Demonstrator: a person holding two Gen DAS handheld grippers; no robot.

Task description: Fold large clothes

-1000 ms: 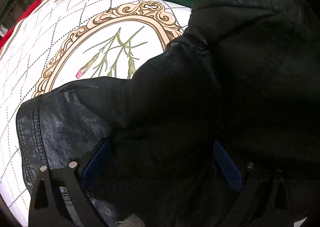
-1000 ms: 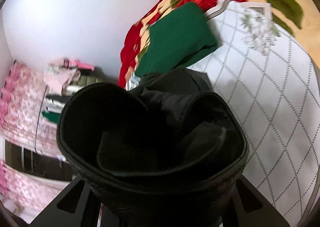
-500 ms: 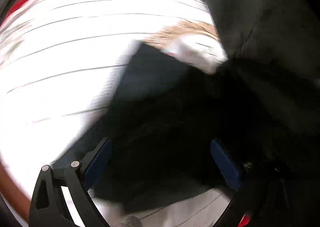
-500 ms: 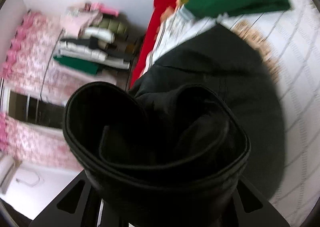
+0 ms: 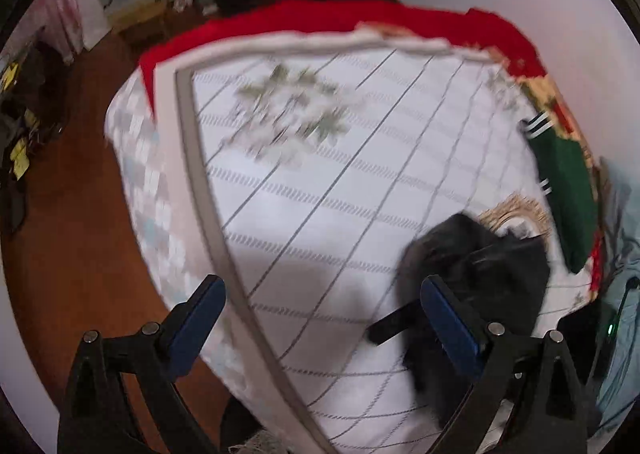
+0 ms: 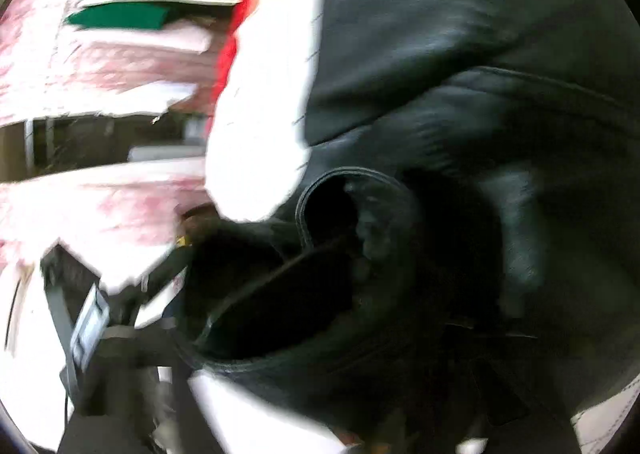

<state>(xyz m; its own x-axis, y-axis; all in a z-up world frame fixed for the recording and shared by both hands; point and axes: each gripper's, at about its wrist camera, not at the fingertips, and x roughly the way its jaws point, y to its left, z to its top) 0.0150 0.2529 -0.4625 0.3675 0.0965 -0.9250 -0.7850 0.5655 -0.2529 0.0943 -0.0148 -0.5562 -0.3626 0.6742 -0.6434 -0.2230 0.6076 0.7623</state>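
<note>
The black leather jacket (image 5: 480, 266) lies bunched on the white quilted bed cover (image 5: 320, 194), to the right of my left gripper (image 5: 320, 318). My left gripper is open and empty, with blue pads (image 5: 196, 318) wide apart above the bed's near edge. In the right wrist view the jacket (image 6: 460, 134) fills most of the blurred frame, with a rolled cuff or sleeve opening (image 6: 332, 214) close to the lens. The right gripper's fingers are hidden under the leather.
A folded green garment with white stripes (image 5: 564, 190) lies at the bed's right side. A red blanket (image 5: 320, 22) lies under the cover at the far edge. Wooden floor (image 5: 80, 214) lies to the left. A shelf of folded clothes (image 6: 132, 14) stands beyond the bed.
My left gripper has let go of the jacket and pulled back and up, now over bare bed cover. The right gripper has swung down toward the bed with the jacket.
</note>
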